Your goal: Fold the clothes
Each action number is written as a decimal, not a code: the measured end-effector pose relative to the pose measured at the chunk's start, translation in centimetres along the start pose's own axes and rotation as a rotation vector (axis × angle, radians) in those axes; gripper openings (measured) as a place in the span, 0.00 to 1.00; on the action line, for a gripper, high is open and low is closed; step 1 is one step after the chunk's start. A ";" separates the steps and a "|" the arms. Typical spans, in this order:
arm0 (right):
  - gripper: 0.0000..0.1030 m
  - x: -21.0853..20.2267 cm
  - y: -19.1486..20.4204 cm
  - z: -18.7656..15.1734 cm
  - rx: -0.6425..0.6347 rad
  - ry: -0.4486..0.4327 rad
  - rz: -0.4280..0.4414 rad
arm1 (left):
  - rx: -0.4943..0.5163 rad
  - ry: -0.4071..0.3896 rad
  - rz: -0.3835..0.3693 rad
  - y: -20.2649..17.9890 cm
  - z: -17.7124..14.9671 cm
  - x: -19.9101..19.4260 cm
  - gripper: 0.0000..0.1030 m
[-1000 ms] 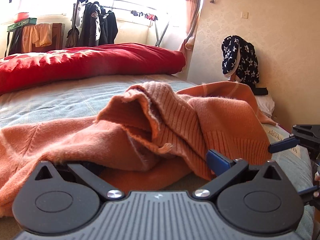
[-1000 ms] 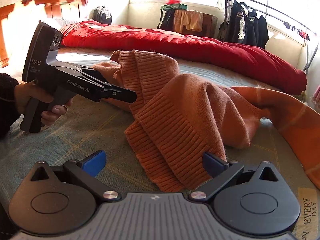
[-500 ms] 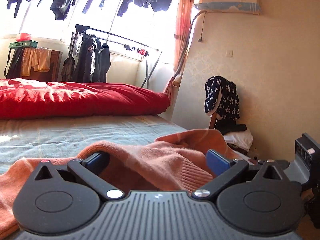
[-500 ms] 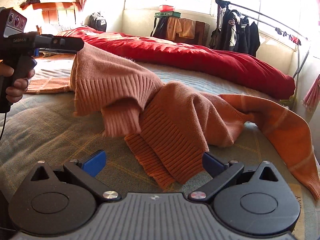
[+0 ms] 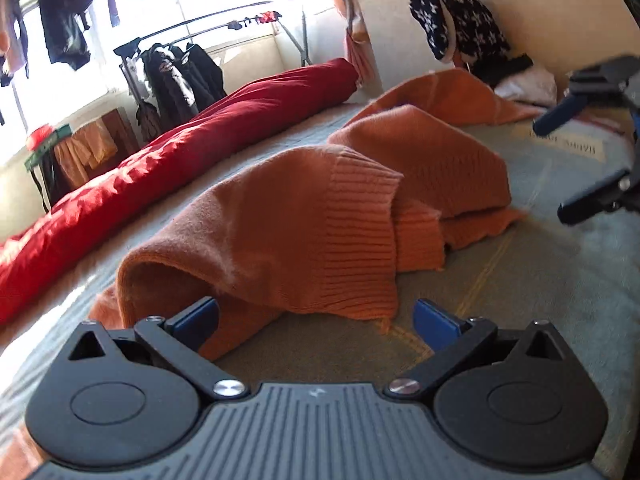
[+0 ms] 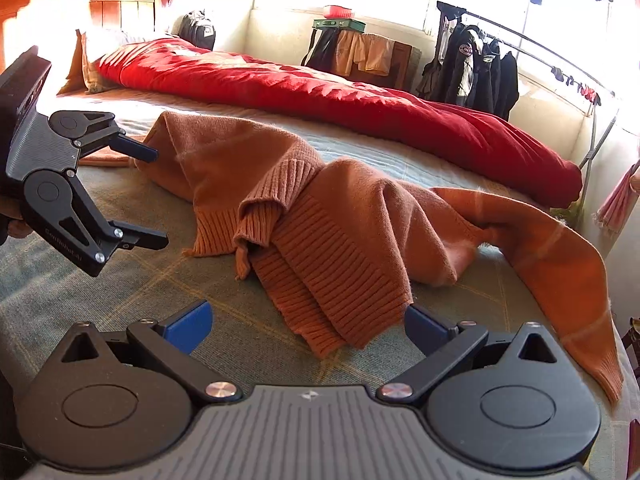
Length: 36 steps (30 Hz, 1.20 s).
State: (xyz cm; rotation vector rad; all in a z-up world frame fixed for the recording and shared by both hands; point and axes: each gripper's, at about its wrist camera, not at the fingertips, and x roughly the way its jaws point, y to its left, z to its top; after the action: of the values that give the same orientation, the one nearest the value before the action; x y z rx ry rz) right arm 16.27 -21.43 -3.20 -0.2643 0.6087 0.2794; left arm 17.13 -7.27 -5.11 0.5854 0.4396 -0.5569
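the orange knit sweater (image 6: 320,216) is lying in a bunched heap in the middle of the bed (image 6: 100,288), on the checked cover, with the red quilt (image 6: 320,100) running along the far side behind it. one part is lying doubled over the body, its ribbed cuff (image 5: 360,236) drooping onto the ribbed hem below, and another long part (image 6: 560,264) is trailing off toward the bed's edge, loose and unfolded. i'm judging the fold as barely begun: one flap is over, nothing is squared or flattened, and the trailing part and the body are waiting to be brought in.

i'm holding my left hand-held gripper (image 5: 316,320) low in front of the heap, its blue pads spread wide and gripping nothing; one pad is sitting just beside the cloth's near edge. my right hand-held gripper (image 6: 308,322) is also hanging spread and empty, hovering just short of the ribbed hem. next i'm expecting to need a pinch on the trailing part or the hem to lay it flat.
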 end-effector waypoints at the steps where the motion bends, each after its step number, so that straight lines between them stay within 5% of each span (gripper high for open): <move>1: 1.00 0.1 0.0 -0.1 0.000 0.002 0.000 | 0.081 -0.001 0.024 -0.9 0.0 -0.1 0.99; 5: 1.00 0.5 -0.1 -0.5 0.003 0.012 0.008 | 0.419 0.006 0.198 -3.3 -1.2 0.7 0.99; 7: 1.00 0.8 -0.3 -0.7 0.009 0.019 0.011 | 0.545 -0.013 0.218 -3.8 -1.8 0.8 0.99; 13: 1.00 1.7 -0.9 -0.9 0.041 0.029 0.026 | 0.686 -0.007 0.235 -3.3 -1.6 1.3 0.99; 20: 1.00 2.1 -1.3 -1.4 0.057 0.036 0.041 | 0.103 0.089 -0.119 0.0 0.9 -0.9 0.99; 23: 1.00 2.6 -1.8 -1.4 0.085 0.038 0.068 | -0.091 0.128 -0.198 0.8 0.3 -0.4 0.99; 27: 1.00 3.8 -3.1 -2.1 0.183 0.074 0.107 | -0.313 0.211 -0.248 1.9 -1.9 1.4 0.99; 30: 1.00 5.1 -4.1 -3.5 0.277 0.157 0.175 | -0.456 0.196 -0.263 3.0 -2.9 1.4 0.98; 36: 1.00 4.7 -3.9 -5.4 0.283 0.078 0.161 | -0.553 0.202 -0.264 3.4 -2.9 0.8 0.98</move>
State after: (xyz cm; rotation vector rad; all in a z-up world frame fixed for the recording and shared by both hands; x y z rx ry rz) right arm 18.45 -25.97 -9.61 0.0475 0.7391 0.3345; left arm 19.14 -3.38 -6.36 0.0496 0.8357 -0.5971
